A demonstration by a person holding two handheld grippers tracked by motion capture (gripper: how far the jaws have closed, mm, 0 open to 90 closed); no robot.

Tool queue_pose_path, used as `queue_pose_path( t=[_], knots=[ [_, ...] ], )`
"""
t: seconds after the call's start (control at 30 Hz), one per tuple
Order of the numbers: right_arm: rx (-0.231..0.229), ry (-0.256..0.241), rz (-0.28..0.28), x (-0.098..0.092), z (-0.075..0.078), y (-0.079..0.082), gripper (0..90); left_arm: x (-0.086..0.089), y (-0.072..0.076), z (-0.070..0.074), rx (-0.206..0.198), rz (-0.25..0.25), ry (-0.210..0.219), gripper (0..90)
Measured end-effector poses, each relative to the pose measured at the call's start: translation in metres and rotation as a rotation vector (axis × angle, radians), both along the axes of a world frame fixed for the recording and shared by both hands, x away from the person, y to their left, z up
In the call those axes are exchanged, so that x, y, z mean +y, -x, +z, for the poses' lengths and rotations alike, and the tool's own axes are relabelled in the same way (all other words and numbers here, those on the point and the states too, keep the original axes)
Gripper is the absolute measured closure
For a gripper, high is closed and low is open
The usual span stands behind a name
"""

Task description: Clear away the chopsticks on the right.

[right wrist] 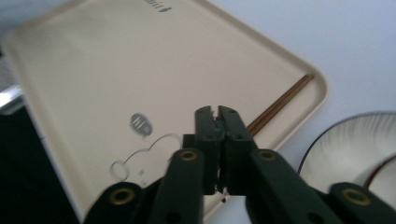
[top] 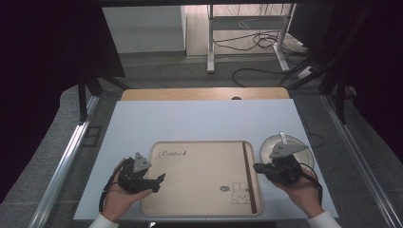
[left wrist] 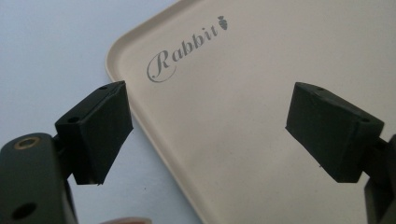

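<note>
A beige tray point(top: 199, 190) printed with "Rabbit" and a rabbit drawing lies on the white table top. A pair of brown chopsticks point(top: 249, 175) rests along its right inner edge, also seen as brown chopsticks point(right wrist: 280, 103) in the right gripper view. My left gripper point(top: 159, 183) is open at the tray's left rim; in its own view the left gripper point(left wrist: 208, 107) has wide-apart jaws straddling the tray rim point(left wrist: 140, 126), holding nothing. My right gripper point(top: 255, 167) is at the tray's right rim; the right gripper point(right wrist: 217, 112) is shut with nothing between its jaws.
A grey striped bowl point(top: 268, 145) with a pale utensil in it stands just right of the tray, behind my right hand; the bowl point(right wrist: 355, 144) has a dark rim. A wooden strip point(top: 204, 93) borders the table's far edge. Metal rails run along both sides.
</note>
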State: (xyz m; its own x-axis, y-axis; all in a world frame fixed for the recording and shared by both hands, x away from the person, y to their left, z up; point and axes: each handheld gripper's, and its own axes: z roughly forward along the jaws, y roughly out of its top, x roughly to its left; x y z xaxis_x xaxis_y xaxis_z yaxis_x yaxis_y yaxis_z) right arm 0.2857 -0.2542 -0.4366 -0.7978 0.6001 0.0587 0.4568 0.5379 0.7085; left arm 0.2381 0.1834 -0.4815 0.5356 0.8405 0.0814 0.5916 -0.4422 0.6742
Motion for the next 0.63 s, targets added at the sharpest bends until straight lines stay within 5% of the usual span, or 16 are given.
queue_pose_path(
  t=[0.23, 0.63],
  knots=[
    [-0.010, -0.064, -0.001, -0.019, -0.010, 0.013, 50.5, -0.002, 0.000, 0.000, -0.007, 0.000, -0.001, 14.3],
    [-0.020, -0.043, 0.002, -0.010, -0.016, 0.014, 38.2, -0.002, 0.001, 0.001, -0.017, -0.005, 0.008, 14.4]
  ],
)
